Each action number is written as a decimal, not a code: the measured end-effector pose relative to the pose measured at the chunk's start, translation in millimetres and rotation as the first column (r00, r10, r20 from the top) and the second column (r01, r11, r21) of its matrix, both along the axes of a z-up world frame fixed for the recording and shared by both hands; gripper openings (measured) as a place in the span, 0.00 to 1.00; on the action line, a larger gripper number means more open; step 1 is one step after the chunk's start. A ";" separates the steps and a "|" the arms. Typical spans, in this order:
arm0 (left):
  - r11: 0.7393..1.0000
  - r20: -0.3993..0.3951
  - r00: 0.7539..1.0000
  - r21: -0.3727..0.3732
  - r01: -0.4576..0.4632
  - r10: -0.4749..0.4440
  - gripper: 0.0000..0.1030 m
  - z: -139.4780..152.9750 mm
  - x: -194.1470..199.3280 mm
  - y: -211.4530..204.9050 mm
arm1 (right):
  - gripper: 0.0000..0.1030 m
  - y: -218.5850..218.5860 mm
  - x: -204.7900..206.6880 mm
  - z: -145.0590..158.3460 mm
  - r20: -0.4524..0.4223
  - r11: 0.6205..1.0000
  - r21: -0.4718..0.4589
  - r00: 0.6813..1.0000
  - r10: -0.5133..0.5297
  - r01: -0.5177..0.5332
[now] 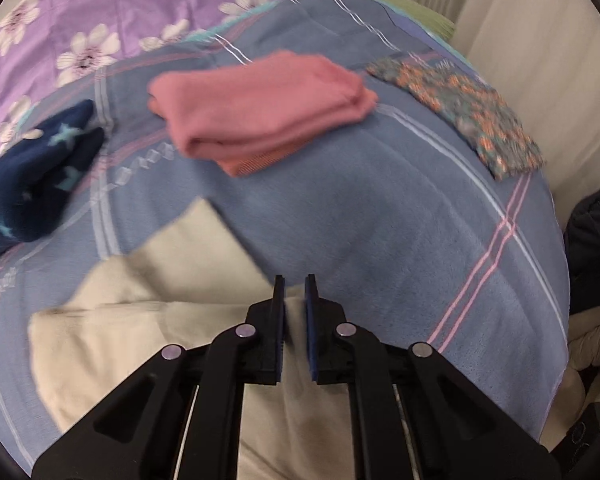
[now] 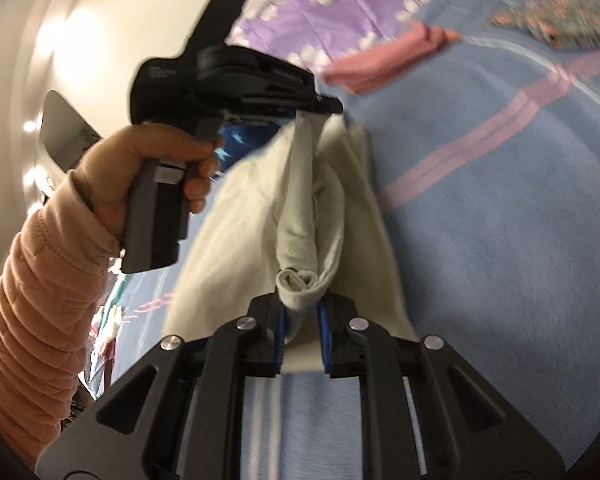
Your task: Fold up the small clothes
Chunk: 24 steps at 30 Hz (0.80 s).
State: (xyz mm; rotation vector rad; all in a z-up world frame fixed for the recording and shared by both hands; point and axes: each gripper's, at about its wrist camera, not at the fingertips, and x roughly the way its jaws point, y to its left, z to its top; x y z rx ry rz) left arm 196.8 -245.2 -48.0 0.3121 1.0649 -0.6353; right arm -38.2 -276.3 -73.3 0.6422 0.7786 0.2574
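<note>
A cream garment (image 1: 140,300) lies partly lifted over the blue plaid blanket (image 1: 380,208). My left gripper (image 1: 295,284) is shut on its edge; cloth shows between the narrow jaws. In the right wrist view my right gripper (image 2: 303,304) is shut on a bunched fold of the same cream garment (image 2: 308,216), which stretches up to the left gripper (image 2: 316,108) held in a hand. The cloth hangs between the two grippers above the blanket (image 2: 500,240).
A folded pink garment (image 1: 260,108) lies mid-blanket, also in the right wrist view (image 2: 384,64). A navy star-patterned garment (image 1: 36,176) sits at left, a floral folded cloth (image 1: 464,116) at right. Purple flowered bedding (image 1: 100,12) lies behind. Dark clothing (image 1: 596,248) is beyond the right edge.
</note>
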 end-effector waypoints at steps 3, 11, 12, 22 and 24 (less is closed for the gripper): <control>0.999 0.030 0.999 -0.002 0.044 -0.044 0.35 -4.6 -9.2 -1.3 | 0.24 -6.0 -7.2 -9.0 -0.017 0.999 0.033 1.000 -0.003 0.004; 0.994 0.219 0.972 -0.057 0.095 -0.080 0.61 45.8 -70.2 58.2 | 0.46 -7.1 -14.5 7.6 0.045 0.999 -0.039 0.999 0.018 -0.016; 0.994 0.225 0.971 -0.056 0.091 -0.076 0.62 47.4 -78.8 71.6 | 0.46 -3.9 -13.1 7.2 0.037 0.998 -0.053 0.999 0.029 -0.027; 0.998 0.152 0.986 -0.012 -0.063 0.065 0.65 -3.8 -136.6 189.7 | 0.05 -3.4 -21.3 24.6 0.074 0.972 -0.231 0.997 -0.019 0.036; 0.997 0.096 0.993 -0.039 -0.067 0.071 0.66 -21.2 -138.8 197.6 | 0.05 -1.1 -18.9 18.6 0.013 0.958 -0.287 1.000 0.006 -0.002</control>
